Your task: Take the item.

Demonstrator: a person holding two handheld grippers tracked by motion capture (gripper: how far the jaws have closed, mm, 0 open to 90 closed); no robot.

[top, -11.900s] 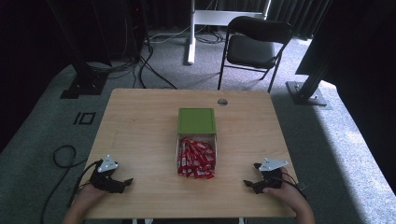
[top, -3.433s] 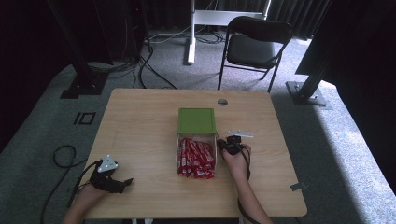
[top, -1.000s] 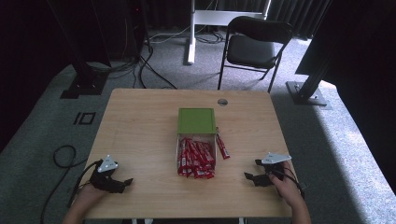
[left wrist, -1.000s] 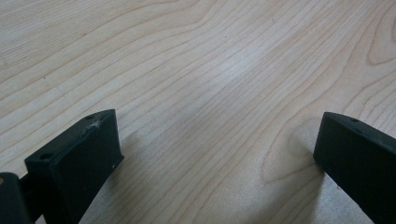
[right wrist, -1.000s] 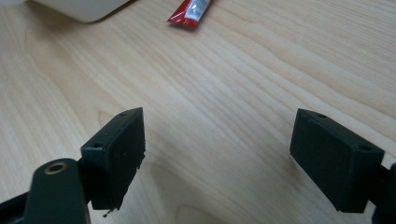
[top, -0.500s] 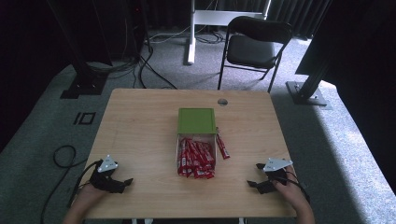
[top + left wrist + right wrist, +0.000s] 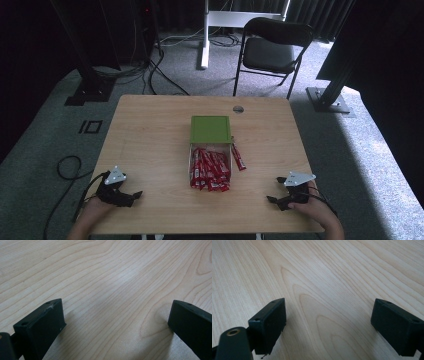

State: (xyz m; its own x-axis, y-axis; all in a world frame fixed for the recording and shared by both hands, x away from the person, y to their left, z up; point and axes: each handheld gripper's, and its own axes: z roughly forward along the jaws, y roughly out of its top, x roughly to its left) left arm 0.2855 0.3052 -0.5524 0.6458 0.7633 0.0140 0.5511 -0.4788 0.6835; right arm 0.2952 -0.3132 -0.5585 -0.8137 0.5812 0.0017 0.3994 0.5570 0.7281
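Packet (image 7: 238,157) beside box (image 7: 210,159), well apart from grippers | both jaws wide open, empty

The right claw (image 7: 329,322) stands over bare light wood of the desk (image 7: 332,275), its two black jaws wide apart with nothing between them. They have just been opening. Curved grain lines run across the desk beneath.

A black folding chair (image 7: 276,50) stands beyond the far edge of the table (image 7: 150,130); a white stand (image 7: 210,25) rises left of that chair.
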